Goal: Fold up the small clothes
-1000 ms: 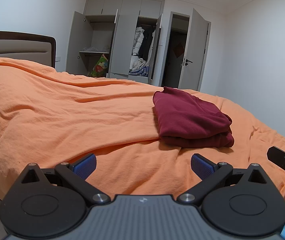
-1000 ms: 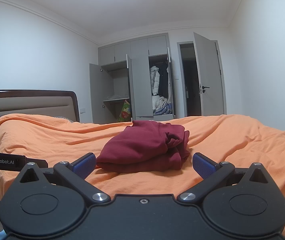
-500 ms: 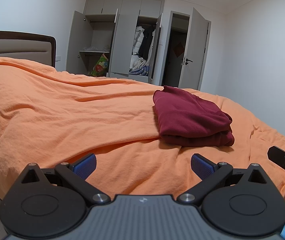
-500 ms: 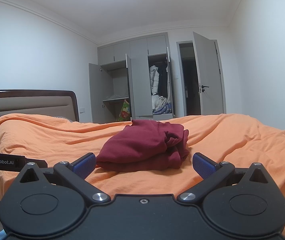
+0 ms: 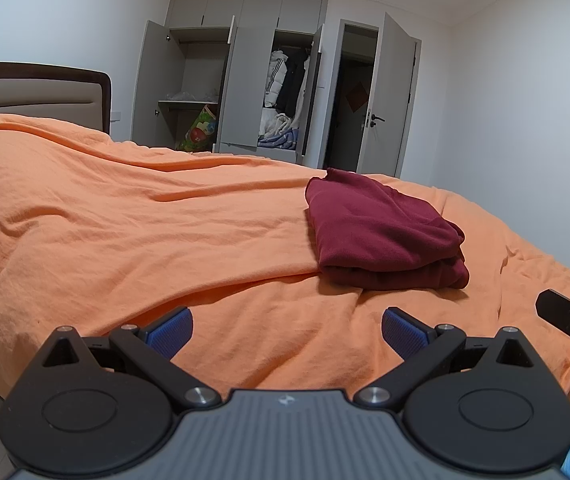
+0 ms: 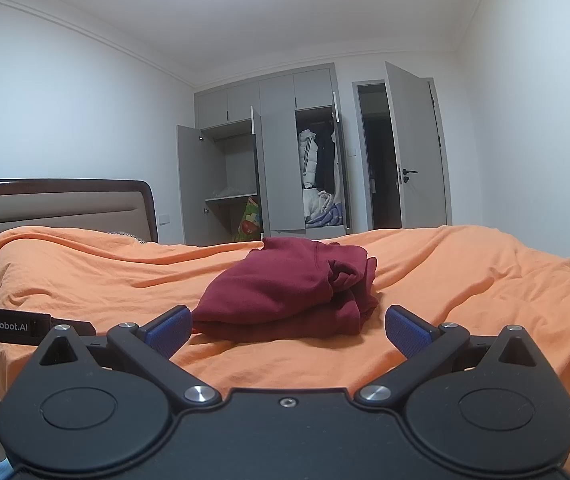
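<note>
Landmark: folded maroon garment (image 5: 385, 236) on the orange bedspread (image 5: 133, 232). All positions are given from it.

Left of the garment: a wide run of bedspread with long soft creases, rising toward the padded headboard (image 5: 37, 88). The cloth is matte and looks like woven cotton.

Left tool (image 5: 287, 330): blue ribbed pads spread wide, nothing between them. It sits on the near side of the garment and well to its left, so the garment lies forward and to the right of it, well apart.

The garment itself: a thick soft knit, fleece-like, stacked in several layers with rounded fold edges. In the left wrist view its long axis runs away from the tools toward the open wardrobe (image 5: 241, 76). The top layer is smooth. The near right corner bulges, and in the right wrist view a loose bunched tuck (image 6: 345, 276) shows on that side.

Right tool (image 6: 287, 330): pads also spread wide and empty. The garment (image 6: 285, 292) lies straight ahead, centred between the pads, near but not touching. Judgement: the right tool is the nearer and better aligned; the left would have to cross to the right to reach it.

Judgement: the fold looks largely done. If any move is left, it is tidying the bunched right side, where the thick layers may slip.

Right of the garment: rumpled bedspread, then a plain white wall.
</note>
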The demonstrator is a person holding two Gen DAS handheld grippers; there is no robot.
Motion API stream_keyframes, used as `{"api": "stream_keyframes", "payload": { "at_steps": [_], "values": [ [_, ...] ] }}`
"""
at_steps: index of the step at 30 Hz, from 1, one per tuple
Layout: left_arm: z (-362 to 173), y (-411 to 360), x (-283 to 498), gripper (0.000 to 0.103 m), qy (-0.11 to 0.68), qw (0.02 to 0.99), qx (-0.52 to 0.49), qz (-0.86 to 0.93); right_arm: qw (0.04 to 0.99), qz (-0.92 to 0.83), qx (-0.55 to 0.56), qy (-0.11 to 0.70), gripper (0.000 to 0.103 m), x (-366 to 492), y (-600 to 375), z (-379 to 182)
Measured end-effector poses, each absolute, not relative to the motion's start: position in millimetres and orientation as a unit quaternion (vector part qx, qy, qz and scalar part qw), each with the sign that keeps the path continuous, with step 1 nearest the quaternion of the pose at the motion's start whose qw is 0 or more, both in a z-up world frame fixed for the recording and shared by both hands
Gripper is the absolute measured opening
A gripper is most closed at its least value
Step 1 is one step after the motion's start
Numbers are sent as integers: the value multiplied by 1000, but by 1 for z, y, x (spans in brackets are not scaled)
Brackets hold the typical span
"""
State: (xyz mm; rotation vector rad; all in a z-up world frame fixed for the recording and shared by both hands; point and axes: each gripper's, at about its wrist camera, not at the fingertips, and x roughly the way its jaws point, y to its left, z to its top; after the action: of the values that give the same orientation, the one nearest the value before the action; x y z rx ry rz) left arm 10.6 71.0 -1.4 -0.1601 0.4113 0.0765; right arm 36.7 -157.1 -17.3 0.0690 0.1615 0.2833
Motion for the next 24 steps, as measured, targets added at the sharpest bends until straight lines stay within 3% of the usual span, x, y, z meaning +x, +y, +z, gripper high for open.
{"api": "stream_keyframes", "payload": {
  "at_steps": [8, 14, 24],
  "values": [
    [-3, 74, 14, 103, 216, 971, -80, 55, 986, 141, 34, 81, 103, 37, -157, -17],
    [-3, 66, 14, 103, 213, 972, -22, 101, 986, 141, 34, 81, 103, 37, -157, -17],
    [-3, 70, 15, 103, 219, 971, -36, 91, 986, 142, 32, 82, 103, 36, -157, -20]
  ]
}}
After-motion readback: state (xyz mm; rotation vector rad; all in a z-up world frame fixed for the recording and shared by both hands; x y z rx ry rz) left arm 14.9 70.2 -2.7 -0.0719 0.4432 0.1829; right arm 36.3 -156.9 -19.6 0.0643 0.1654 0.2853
